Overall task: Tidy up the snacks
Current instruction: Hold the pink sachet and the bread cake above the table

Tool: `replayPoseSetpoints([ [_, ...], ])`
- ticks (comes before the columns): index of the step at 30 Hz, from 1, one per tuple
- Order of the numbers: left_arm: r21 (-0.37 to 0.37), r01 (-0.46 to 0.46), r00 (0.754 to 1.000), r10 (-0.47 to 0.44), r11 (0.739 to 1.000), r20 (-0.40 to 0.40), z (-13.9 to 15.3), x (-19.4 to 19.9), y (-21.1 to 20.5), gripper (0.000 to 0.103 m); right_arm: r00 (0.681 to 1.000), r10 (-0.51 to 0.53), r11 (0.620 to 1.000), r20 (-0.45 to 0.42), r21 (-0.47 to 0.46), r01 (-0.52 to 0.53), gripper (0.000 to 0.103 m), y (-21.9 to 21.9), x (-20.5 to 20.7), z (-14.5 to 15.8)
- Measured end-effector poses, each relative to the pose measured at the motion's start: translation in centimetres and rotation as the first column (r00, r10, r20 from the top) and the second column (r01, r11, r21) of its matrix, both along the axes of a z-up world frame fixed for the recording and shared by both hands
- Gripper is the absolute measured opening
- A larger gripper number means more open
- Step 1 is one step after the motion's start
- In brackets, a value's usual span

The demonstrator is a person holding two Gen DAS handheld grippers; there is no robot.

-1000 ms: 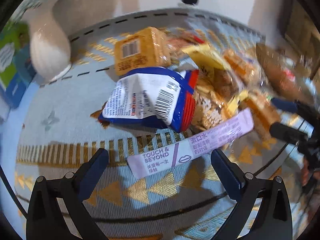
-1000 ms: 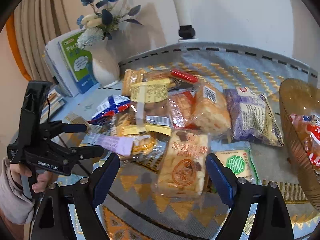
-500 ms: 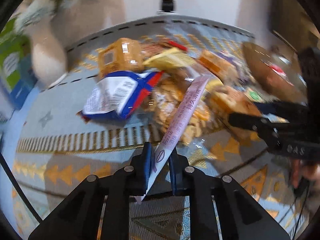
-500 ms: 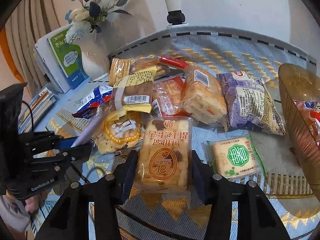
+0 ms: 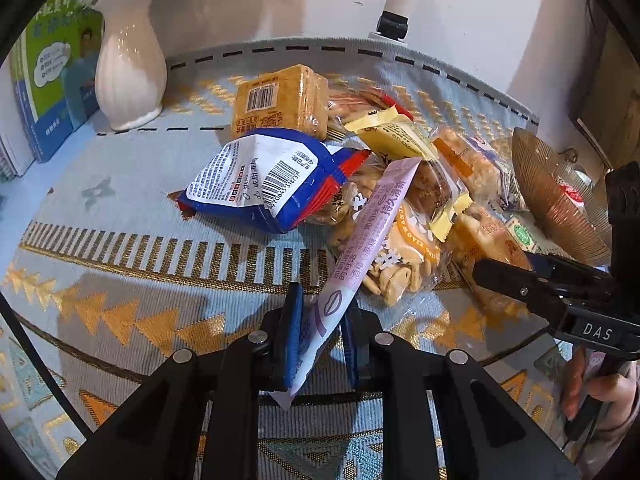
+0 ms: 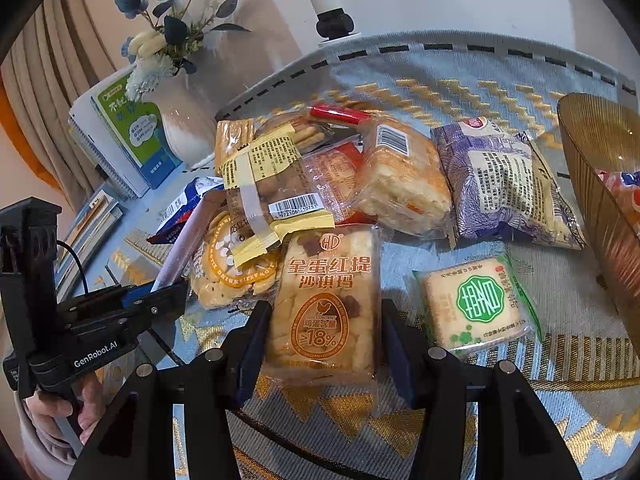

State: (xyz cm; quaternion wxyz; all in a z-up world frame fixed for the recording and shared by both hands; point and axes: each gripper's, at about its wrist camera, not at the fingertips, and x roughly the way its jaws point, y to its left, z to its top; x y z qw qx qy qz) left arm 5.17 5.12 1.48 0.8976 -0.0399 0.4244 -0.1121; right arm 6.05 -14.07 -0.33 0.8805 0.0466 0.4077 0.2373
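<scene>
My left gripper [image 5: 320,332] is shut on the lower end of a long purple stick sachet [image 5: 372,228], which slants up over the snack pile. My right gripper [image 6: 324,340] is shut on an orange cake packet marked 18% [image 6: 324,304], its pads against both sides. The pile holds a blue and white bag [image 5: 264,180], a cracker pack [image 5: 276,100], a round-biscuit bag [image 6: 232,268], a purple bag [image 6: 504,188] and a small green-logo packet [image 6: 476,304]. The left gripper [image 6: 156,296] also shows at the left of the right wrist view.
A brown ribbed bowl [image 6: 592,168] with a red snack inside stands at the right. A white vase [image 5: 128,68] with blue flowers and books [image 6: 128,132] stand at the back left. A patterned blue and gold cloth [image 5: 120,280] covers the table.
Both grippers went from open to shut: the left closed on the purple sachet and tilted it up, the right closed on the orange cake packet.
</scene>
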Motion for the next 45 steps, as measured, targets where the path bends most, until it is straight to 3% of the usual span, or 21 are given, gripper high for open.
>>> replayPoseSetpoints([
  [45, -0.036, -0.002, 1.0, 0.003, 0.999, 0.006, -0.1, -0.01, 0.28, 0.017, 1.0, 0.011, 0.999, 0.005, -0.039, -0.011, 0.056, 0.38, -0.03, -0.11],
])
